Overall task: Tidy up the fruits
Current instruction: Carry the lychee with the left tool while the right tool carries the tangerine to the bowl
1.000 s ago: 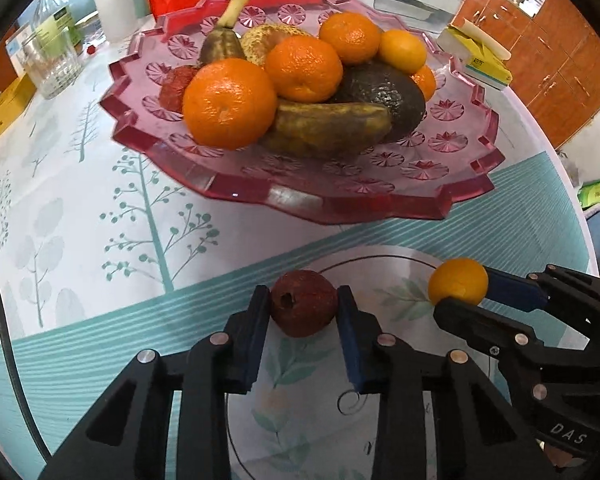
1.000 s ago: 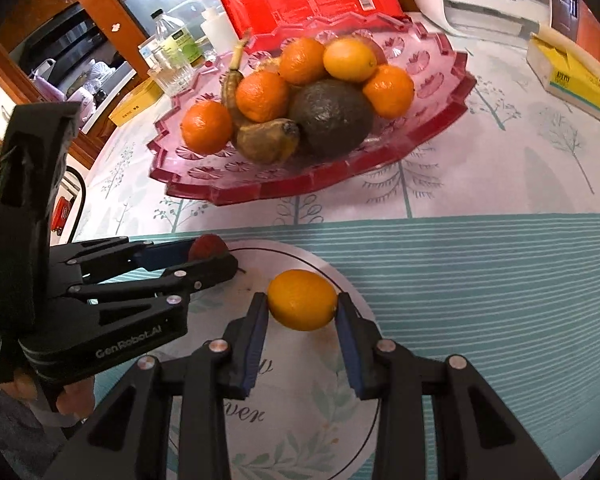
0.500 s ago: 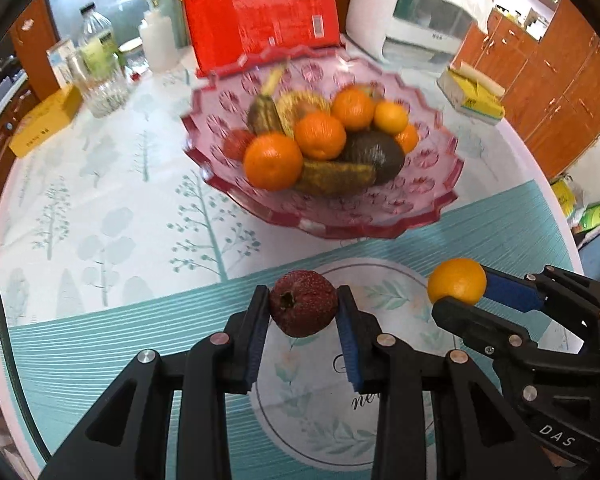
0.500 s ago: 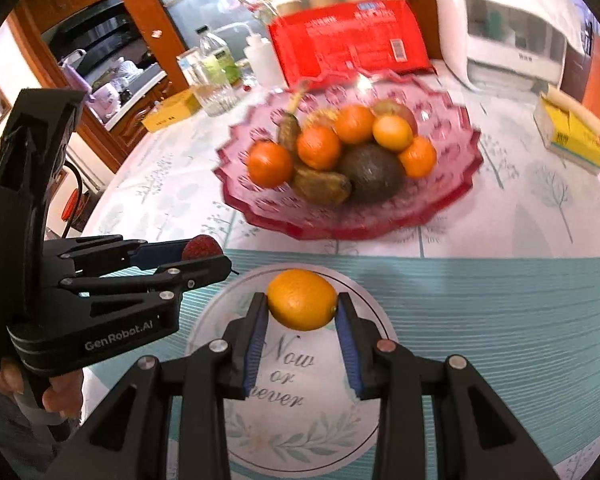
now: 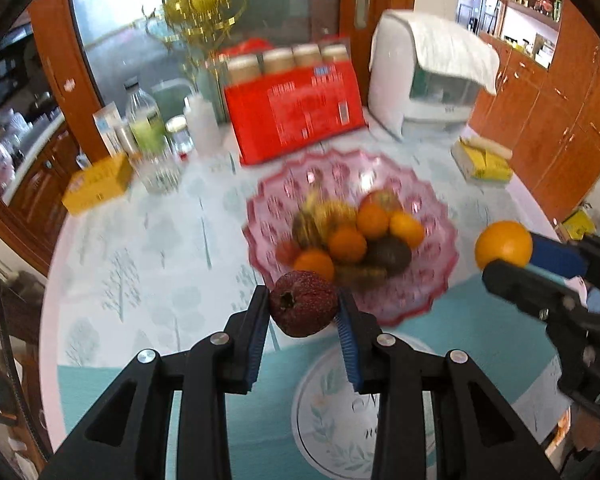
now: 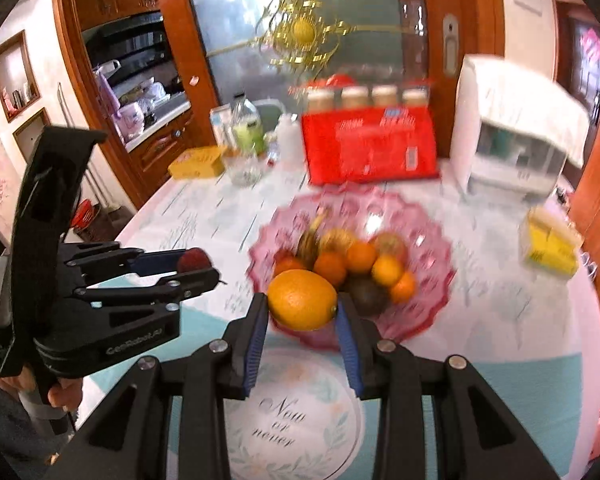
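Note:
My left gripper (image 5: 303,308) is shut on a dark red fruit (image 5: 302,303) and holds it high above the table. It also shows in the right wrist view (image 6: 194,266). My right gripper (image 6: 302,312) is shut on an orange (image 6: 302,300), also held high; it shows in the left wrist view (image 5: 504,254) at the right. A pink glass bowl (image 5: 428,280) beyond both grippers holds several oranges, an avocado and bananas. The bowl also shows in the right wrist view (image 6: 432,300).
A round white placemat (image 6: 300,412) lies on a teal striped cloth below the grippers. Behind the bowl stand a red package (image 5: 296,112), a white appliance (image 5: 428,76), bottles and a glass (image 5: 156,160), and yellow boxes (image 5: 484,160).
Both grippers have risen and pulled back from the table with their fruits still held. The bowl now looks smaller and farther away, and more of the room shows.

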Tool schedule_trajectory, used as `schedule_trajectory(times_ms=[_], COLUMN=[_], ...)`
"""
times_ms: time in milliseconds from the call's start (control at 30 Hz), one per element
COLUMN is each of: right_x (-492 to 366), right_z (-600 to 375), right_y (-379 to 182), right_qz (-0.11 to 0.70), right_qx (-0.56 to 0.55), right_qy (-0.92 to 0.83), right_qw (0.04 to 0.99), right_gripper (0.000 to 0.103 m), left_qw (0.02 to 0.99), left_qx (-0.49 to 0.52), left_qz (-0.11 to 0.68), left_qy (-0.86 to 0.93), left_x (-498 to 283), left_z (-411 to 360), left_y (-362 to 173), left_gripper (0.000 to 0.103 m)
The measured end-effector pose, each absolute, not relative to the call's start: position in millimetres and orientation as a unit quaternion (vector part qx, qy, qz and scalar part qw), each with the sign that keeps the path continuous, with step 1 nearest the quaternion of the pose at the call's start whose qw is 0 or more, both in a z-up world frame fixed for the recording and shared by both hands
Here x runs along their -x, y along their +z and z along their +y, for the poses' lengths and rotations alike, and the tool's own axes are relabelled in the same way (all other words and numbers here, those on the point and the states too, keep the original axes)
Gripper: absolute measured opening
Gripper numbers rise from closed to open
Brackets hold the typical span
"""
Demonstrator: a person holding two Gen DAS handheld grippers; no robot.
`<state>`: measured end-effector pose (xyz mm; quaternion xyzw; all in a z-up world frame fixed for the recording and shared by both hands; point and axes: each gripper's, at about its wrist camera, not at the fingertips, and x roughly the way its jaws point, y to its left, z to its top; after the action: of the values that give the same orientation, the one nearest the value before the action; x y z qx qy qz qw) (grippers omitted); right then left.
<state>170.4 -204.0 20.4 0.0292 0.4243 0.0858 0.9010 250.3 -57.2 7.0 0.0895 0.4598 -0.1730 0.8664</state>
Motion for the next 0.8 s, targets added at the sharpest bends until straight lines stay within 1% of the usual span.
schedule_trajectory(times_ms=[233,400,533,800], right_x=[-205,-232,-255,-288], right_z=[-225,-235,-244,-258], right_y=[56,59,40,-21], right_qz=[0.394,0.391,0.406,0.464], right_qx=[-0.021,-0.017,-0.014,-0.026], right_qy=[0.057,0.037,0.021,0.008], right_qw=[0.917,0.919,0.913,0.886], right_gripper=[0.035,0.035,0.035,0.035], left_qw=[0.889,0.890,0.882,0.859], left_qx=[-0.103,-0.103,-0.106,-0.115], left_qz=[0.419,0.423,0.441,0.485], left_qy=[-0.153,-0.139,-0.130,-0.115], left_x=[-274,-297,-316,-344], left_z=[-72,-84,-97,-115], left_y=[42,39,19,-35], left_gripper=[0.032,0.032,0.032,0.032])
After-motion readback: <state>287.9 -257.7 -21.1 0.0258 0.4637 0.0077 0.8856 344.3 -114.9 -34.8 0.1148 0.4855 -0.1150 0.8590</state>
